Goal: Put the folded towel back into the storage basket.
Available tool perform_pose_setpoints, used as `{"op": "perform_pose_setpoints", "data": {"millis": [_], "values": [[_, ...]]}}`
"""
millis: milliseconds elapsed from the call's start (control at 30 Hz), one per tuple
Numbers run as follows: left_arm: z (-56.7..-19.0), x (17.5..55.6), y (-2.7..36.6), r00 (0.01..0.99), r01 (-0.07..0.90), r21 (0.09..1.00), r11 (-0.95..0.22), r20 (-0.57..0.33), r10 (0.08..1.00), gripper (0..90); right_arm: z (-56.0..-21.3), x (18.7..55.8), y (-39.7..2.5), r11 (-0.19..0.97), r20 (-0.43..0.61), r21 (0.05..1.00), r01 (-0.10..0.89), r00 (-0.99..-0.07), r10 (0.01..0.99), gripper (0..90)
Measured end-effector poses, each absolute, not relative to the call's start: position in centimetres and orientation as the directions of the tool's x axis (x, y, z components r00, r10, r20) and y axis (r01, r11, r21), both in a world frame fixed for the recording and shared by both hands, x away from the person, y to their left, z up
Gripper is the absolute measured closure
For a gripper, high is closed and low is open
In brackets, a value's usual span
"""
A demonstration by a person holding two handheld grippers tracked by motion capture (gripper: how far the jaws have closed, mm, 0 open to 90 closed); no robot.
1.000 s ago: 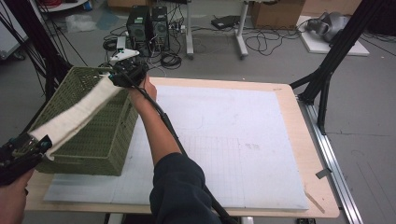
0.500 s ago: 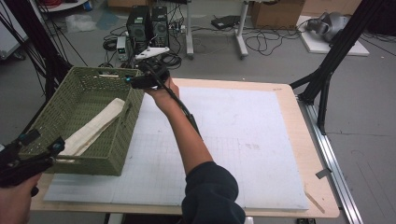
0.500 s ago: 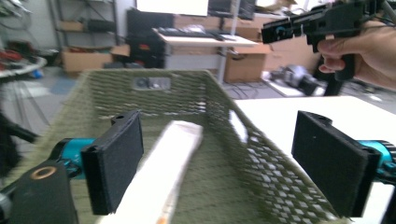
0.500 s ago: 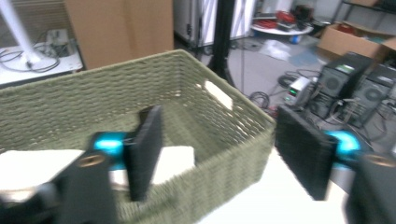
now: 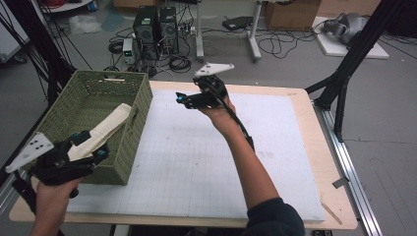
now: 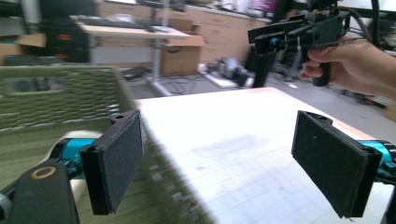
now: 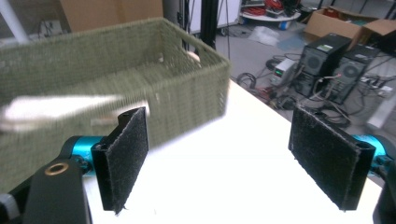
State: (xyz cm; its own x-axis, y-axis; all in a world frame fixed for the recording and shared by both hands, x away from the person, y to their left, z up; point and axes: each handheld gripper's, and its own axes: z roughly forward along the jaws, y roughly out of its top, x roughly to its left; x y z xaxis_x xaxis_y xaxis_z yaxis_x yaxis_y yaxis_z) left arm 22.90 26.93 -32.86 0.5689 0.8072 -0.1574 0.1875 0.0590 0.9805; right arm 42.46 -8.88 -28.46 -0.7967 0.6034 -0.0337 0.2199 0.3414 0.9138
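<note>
- A green woven basket [image 5: 129, 142] is seen at the left edge of the bench [image 5: 305, 147], reaching from near the far left corner toward the near left corner.
- A cream cloth [image 5: 105, 129] is laid inside the basket, stretched lengthwise from the middle toward the near end, where it rises to the rim.
- The left gripper [image 5: 88, 147] is held at the near end of the basket, at the near left corner of the bench, gripped by a hand [image 5: 51, 199] coming in from below.
- In the left gripper view, its jaws are seen wide apart, with nothing between the pads [image 6: 119, 156]; the basket's wall [image 6: 60, 95] is seen blurred behind the left pad.
- Whether the cloth is touched by the left gripper cannot be told from the high view.
- The right gripper [image 5: 184, 98] is held in the air over the far middle of the bench, to the right of the basket and apart from it, with the forearm [image 5: 246, 157] stretched across the white mat [image 5: 196, 162].
- In the right gripper view, its jaws are spread wide and empty, the pads [image 7: 126, 154] pointed toward the basket [image 7: 187, 88], with a blurred pale streak of cloth [image 7: 60, 108] before it.
- The right gripper [image 6: 299, 35] is also seen in the left gripper view, raised above the bench.
- Computer towers [image 5: 155, 27] and cables are seen on the floor beyond the far edge.
</note>
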Motion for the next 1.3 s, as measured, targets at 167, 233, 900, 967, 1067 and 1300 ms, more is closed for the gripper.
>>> {"op": "perform_pose_setpoints", "data": {"millis": [167, 233, 900, 967, 1067, 1300], "values": [[-33.1, 23.9, 23.8, 0.642, 0.188, 0.981, 0.039, -0.153, 0.752, 17.1, -29.3, 40.1, -13.2, 0.341, -0.038, 0.912, 0.228, -0.780, 0.625, 18.7], [-33.3, 24.3, 22.6, 0.663, 0.189, 0.982, 0.030, -0.150, 0.733, 17.2, -29.5, 39.2, -14.8, 0.344, -0.042, 0.908, 0.237, -0.767, 0.640, 18.6], [-37.3, 27.2, 14.1, 0.810, 0.210, 0.975, -0.067, -0.135, 0.570, 17.9, -34.1, 29.7, -25.0, 0.298, -0.048, 0.922, 0.247, -0.691, 0.722, 18.5], [-37.9, 27.5, 13.5, 0.814, 0.211, 0.975, -0.071, -0.135, 0.564, 17.9, -35.0, 28.5, -25.9, 0.293, -0.046, 0.922, 0.254, -0.679, 0.733, 18.4], [-38.9, 27.7, 12.8, 0.821, 0.202, 0.976, -0.088, -0.120, 0.558, 18.3, -36.2, 26.6, -27.1, 0.283, -0.063, 0.925, 0.254, -0.632, 0.772, 17.5], [-40.1, 27.7, 12.5, 0.822, 0.193, 0.976, -0.101, -0.105, 0.560, 19.3, -38.5, 23.8, -29.3, 0.252, -0.067, 0.930, 0.267, -0.552, 0.831, 16.8]]}}
